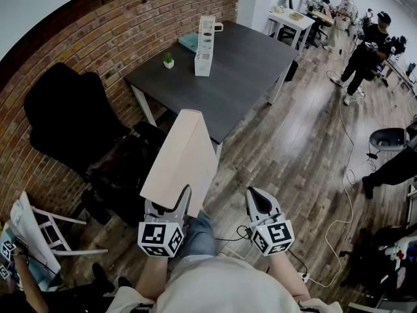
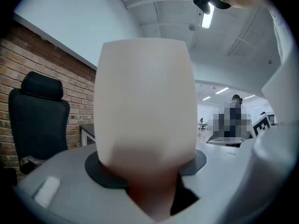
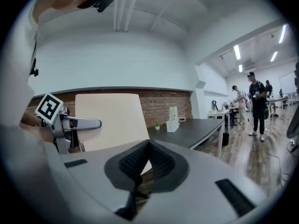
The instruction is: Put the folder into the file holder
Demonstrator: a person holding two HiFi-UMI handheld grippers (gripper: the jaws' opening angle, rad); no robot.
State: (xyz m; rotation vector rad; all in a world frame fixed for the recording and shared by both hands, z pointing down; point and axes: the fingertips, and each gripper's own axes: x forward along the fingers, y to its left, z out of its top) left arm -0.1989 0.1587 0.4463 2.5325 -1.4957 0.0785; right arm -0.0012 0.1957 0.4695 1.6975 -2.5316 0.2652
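In the left gripper [image 1: 171, 208] the folder [image 1: 181, 162] is pinched at its bottom edge, seemingly light and stiff; the right gripper [image 1: 260, 204] is pressed together.

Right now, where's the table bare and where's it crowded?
Free: the dark table right of the file holder to its right edge, and the near stretch from the small plant to the near corner. Crowded: the far end by the brick wall, with plant, holder and a teal item.
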